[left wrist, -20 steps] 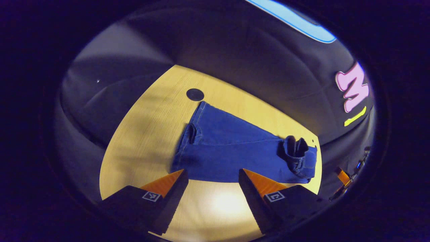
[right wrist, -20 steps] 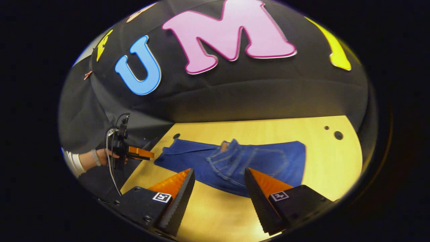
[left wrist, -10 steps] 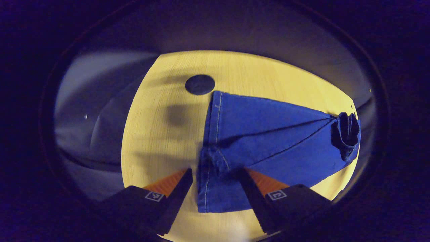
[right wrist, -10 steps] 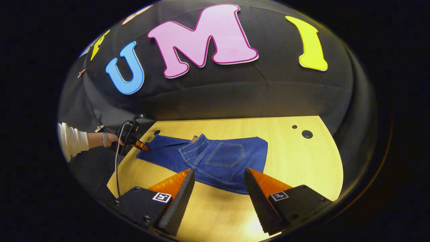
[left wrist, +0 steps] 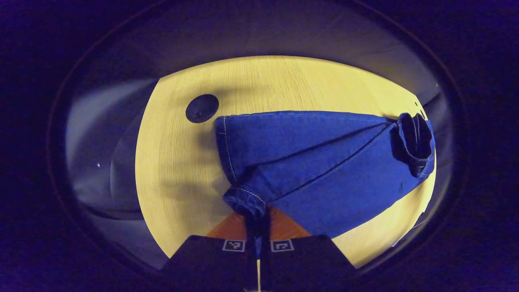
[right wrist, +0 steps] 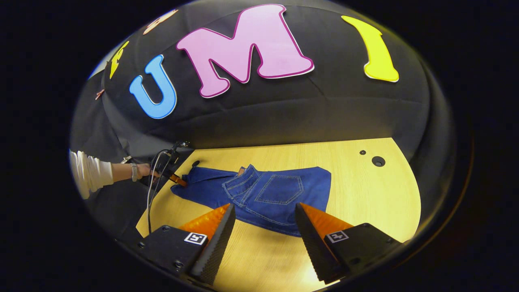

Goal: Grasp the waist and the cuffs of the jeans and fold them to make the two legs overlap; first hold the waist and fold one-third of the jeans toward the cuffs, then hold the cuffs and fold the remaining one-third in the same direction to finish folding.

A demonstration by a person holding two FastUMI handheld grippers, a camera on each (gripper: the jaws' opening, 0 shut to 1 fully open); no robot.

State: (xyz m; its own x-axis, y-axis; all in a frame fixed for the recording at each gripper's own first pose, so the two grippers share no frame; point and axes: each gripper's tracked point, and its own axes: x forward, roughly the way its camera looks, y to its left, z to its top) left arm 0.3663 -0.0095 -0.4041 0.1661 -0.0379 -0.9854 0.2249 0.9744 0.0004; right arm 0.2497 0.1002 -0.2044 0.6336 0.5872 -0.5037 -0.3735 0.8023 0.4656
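1. The jeans (left wrist: 324, 162) lie flat on the pale wooden worktop (left wrist: 178, 162), and in the left gripper view one cuff (left wrist: 247, 200) is bunched up right at the left tool (left wrist: 258, 227), whose two fingers are pressed together on that denim.
2. In the right gripper view the same left tool (right wrist: 178, 179) sits at the worktop's left edge, held by a hand (right wrist: 142, 170) with a white sleeve (right wrist: 89, 172) behind it, gripping the cuff end.
3. The right tool (right wrist: 262, 225) hangs above the near edge, fingers spread wide with bare wood between them; the waist end lies just beyond its tips, not touched.
4. The long axis runs across the worktop: cuffs toward the left edge, waist (right wrist: 316, 186) toward the middle, well apart from the two dark holes (right wrist: 378, 161) at the far right corner.
5. The denim is bright blue with pale stitching; a back pocket (right wrist: 282, 188) faces up, and the legs lie one over the other.
6. In the left gripper view the waist end (left wrist: 413, 142) is rumpled at the far edge, and a dark round hole (left wrist: 202, 108) lies just beside the other cuff.
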